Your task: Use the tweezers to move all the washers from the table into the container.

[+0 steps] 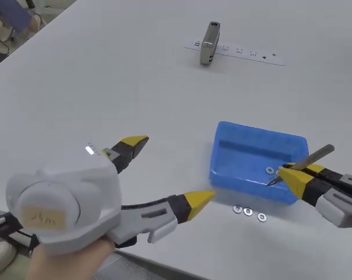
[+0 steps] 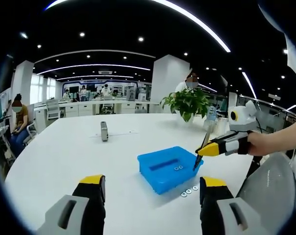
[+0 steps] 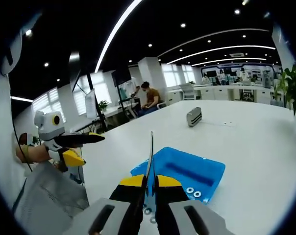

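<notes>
On a white office bench [image 1: 106, 87], the right gripper [image 1: 291, 174], clenched on tweezers [image 1: 313, 156], holds their tips inside the blue container [image 1: 234, 175], apparently to drop a washer; three washers [image 1: 248, 211] wait just in front of it, with the left gripper [image 1: 177, 169] released alongside.

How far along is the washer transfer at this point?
Done: two washers lie in the blue container. In hand: the right gripper is shut on the tweezers, tip down at the container; whether it carries a washer is unclear. Remaining: three washers on the table beside the container. The left gripper hangs open.
</notes>
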Demonstrator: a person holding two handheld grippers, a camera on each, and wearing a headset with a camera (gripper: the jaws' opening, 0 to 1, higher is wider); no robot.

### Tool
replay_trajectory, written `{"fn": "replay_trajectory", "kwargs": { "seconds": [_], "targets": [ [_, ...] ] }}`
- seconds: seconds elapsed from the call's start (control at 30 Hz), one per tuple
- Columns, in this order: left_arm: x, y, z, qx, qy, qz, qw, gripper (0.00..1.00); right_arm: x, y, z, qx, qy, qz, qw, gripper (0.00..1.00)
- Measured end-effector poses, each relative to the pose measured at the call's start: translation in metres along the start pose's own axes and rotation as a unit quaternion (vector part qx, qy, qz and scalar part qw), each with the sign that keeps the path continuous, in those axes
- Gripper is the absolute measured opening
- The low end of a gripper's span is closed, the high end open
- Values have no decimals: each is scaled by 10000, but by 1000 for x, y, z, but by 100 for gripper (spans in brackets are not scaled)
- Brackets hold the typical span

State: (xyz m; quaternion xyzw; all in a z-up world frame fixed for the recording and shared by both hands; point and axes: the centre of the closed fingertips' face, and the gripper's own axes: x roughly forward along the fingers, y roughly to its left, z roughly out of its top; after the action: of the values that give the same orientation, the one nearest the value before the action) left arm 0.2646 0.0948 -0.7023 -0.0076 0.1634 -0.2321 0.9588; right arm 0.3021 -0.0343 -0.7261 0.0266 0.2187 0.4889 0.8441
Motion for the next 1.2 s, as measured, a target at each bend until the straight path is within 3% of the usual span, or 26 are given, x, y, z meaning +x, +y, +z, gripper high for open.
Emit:
{"fn": "replay_trajectory", "kwargs": {
  "seconds": [0.23, 0.4, 0.7, 0.8, 0.9, 1.2],
  "targets": [
    [0, 0, -1, 28, 32, -15, 10000, 80, 3, -2, -31, 164, 321, -10, 9994, 4],
    [0, 0, -3, 43, 65, -21, 10000, 79, 5, -3, -49, 58, 620, -32, 9981, 4],
    [1, 0, -3, 51, 84, -26, 9999, 79, 8, 0, -56, -205, 801, 2, 9966, 4],
    [1, 0, -3, 69, 95, -29, 9999, 79, 8, 3, -56, -712, 932, 93, 9931, 3],
    [1, 0, -3, 72, 94, -30, 9999, 79, 9, 6, -57, -942, 985, 140, 9906, 3],
    [0, 0, -2, 73, 75, -8, 9999, 79, 5, -3, -55, -685, 782, 11, 9946, 4]
  ]
}}
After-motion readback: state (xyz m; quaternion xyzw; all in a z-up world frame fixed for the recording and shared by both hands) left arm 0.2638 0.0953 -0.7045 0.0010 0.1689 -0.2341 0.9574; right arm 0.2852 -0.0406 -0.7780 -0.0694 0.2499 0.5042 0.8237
